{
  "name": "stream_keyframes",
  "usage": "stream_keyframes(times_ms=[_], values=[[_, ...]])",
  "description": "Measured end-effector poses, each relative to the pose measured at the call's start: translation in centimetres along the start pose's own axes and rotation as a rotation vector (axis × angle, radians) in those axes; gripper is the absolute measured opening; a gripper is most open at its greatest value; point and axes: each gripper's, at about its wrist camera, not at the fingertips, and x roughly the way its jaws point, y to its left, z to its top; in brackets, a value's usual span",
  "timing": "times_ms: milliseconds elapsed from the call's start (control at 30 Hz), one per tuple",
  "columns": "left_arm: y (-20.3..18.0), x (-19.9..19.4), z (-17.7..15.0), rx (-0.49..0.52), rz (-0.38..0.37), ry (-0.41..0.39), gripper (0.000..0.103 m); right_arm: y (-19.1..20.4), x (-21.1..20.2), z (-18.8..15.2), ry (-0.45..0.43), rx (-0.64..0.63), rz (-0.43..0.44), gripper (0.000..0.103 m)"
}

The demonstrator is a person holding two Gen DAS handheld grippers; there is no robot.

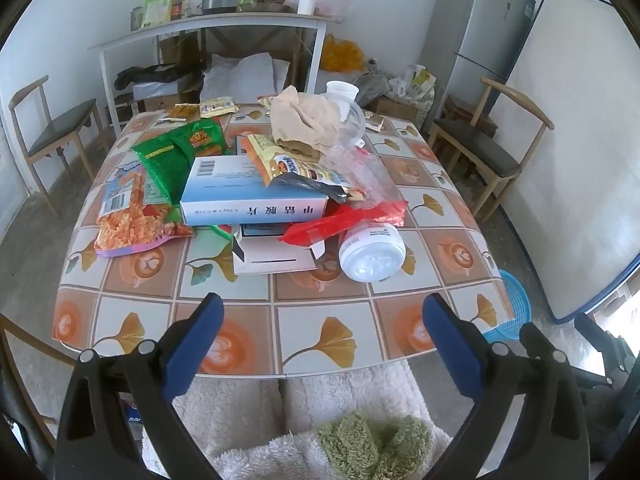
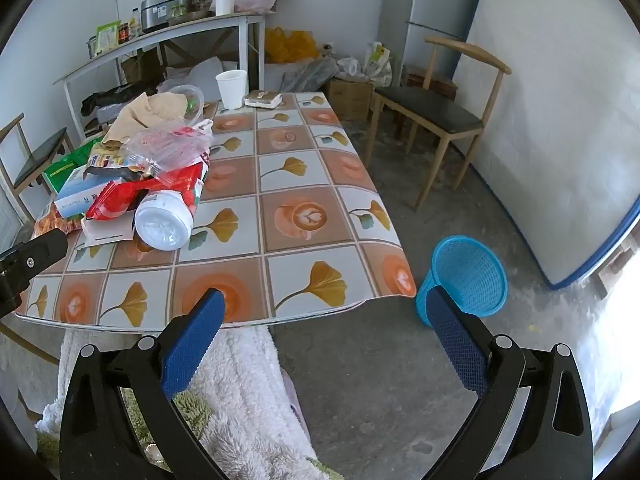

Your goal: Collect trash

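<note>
A heap of trash lies on the tiled table [image 1: 328, 336]: a blue-white box [image 1: 248, 196], a white bottle [image 1: 372, 252] on its side, a red wrapper [image 1: 344, 224], an orange snack bag [image 1: 128, 212], a green bag [image 1: 176, 152], crumpled brown paper [image 1: 304, 116] and a paper cup [image 1: 342, 90]. My left gripper [image 1: 322, 312] is open and empty over the near table edge. My right gripper [image 2: 324, 308] is open and empty at the near right corner. A blue mesh bin [image 2: 466, 276] stands on the floor to the right. The bottle [image 2: 164, 224] and cup [image 2: 232, 88] also show in the right wrist view.
Wooden chairs stand at the left [image 1: 52, 136] and right [image 1: 492, 136] of the table. A shelf [image 1: 216, 28] with kitchen items and a fridge [image 1: 476, 40] line the back wall. A white mattress [image 1: 568, 152] leans at the right. A white fluffy garment [image 2: 240, 384] lies below.
</note>
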Motion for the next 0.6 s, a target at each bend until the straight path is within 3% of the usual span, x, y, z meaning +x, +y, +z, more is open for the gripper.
stream_keyframes(times_ms=[600], values=[[0.12,0.02,0.12,-0.002,0.000,0.000,0.097,0.12,-0.17,-0.15,-0.001,-0.002,-0.001,0.096]])
